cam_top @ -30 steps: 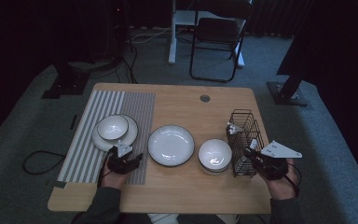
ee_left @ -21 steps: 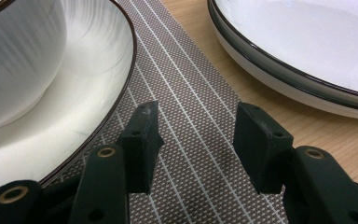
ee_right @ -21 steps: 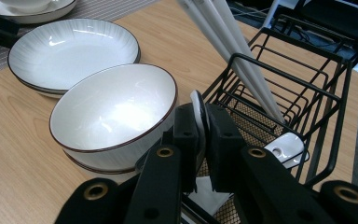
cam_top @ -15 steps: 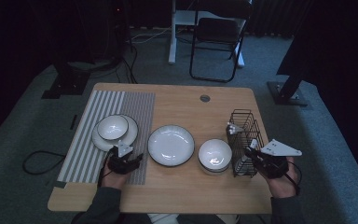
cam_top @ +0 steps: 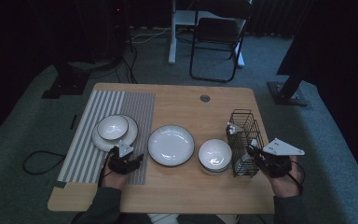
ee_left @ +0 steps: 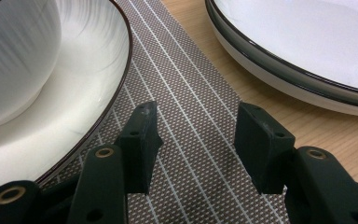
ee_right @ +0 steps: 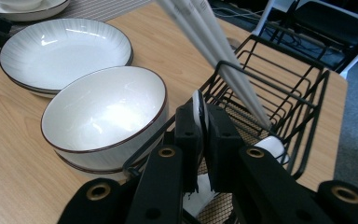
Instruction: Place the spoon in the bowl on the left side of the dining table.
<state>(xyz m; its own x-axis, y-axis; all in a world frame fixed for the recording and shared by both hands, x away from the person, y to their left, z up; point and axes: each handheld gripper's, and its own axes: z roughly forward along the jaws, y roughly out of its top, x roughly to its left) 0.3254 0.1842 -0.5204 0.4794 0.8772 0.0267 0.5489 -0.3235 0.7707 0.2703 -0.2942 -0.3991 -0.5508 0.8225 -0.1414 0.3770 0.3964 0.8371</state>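
Observation:
My left gripper (cam_top: 127, 157) (ee_left: 196, 122) hovers open just above the striped placemat (cam_top: 88, 140) (ee_left: 191, 98), with nothing between its pads. To its left a small bowl (cam_top: 113, 127) (ee_left: 9, 56) sits on a white plate (cam_top: 99, 140) (ee_left: 88, 79). A second white plate (cam_top: 171, 144) (ee_left: 303, 51) lies to its right on the wood. My right gripper (cam_top: 252, 152) (ee_right: 199, 112) is at the near end of a black wire basket (cam_top: 243, 122) (ee_right: 284, 79). It is shut on a thin white utensil piece (ee_right: 198, 103) standing in that basket.
Two stacked white bowls (cam_top: 215, 155) (ee_right: 105, 112) sit just left of the basket. More white utensil handles (ee_right: 214, 42) (cam_top: 235, 129) lean across the basket. The wooden table (cam_top: 191, 107) has a cable grommet (cam_top: 205, 98) at the back. A chair (cam_top: 216, 37) stands beyond the table.

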